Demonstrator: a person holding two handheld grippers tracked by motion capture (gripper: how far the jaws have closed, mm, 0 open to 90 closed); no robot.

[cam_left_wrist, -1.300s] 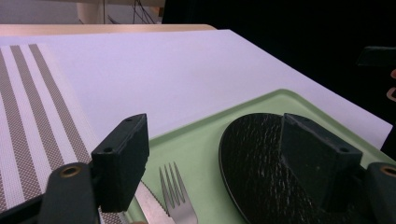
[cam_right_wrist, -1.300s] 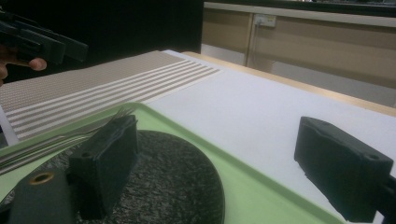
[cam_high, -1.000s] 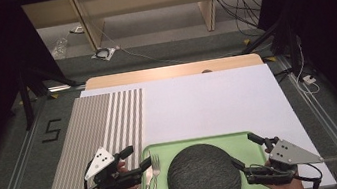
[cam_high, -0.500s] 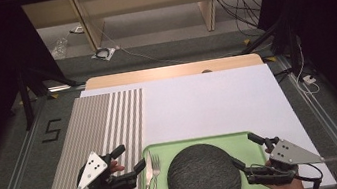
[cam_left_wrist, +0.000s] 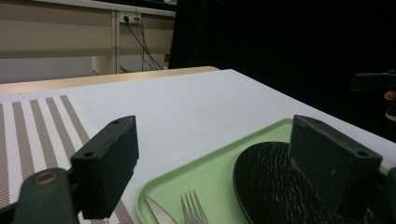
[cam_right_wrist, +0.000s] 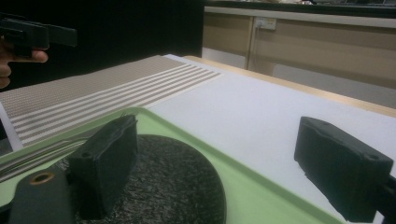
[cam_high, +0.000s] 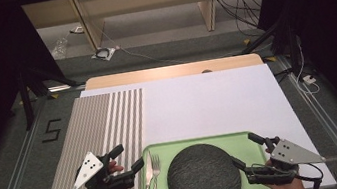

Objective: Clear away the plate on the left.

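We have both grippers low in the high view, flanking the green tray [cam_high: 251, 140] that sits at the bottom centre of the frame. On the tray lie a dark round plate [cam_high: 203, 176] and, along its left edge, a knife [cam_high: 147, 171] and a fork [cam_high: 155, 172] side by side.

What has just changed is on our left side. A second ago the left gripper [cam_high: 128, 158] reached in over the tray's left edge, close to the cutlery; since then it has drawn back a little toward the lower left and now hangs over the striped placemat [cam_high: 97, 135], just beside the tray. Its jaws have just been opening and now stand wide with nothing between them; in the left gripper view we look through the gap at the fork tines and knife tip lying below.

The right gripper [cam_high: 246, 151] has kept its place at the lower right. Its jaws stand apart and empty, one over the plate's right edge, the other outside the tray.

We judge that nothing is grasped yet: the left gripper looks readied to take the cutlery.
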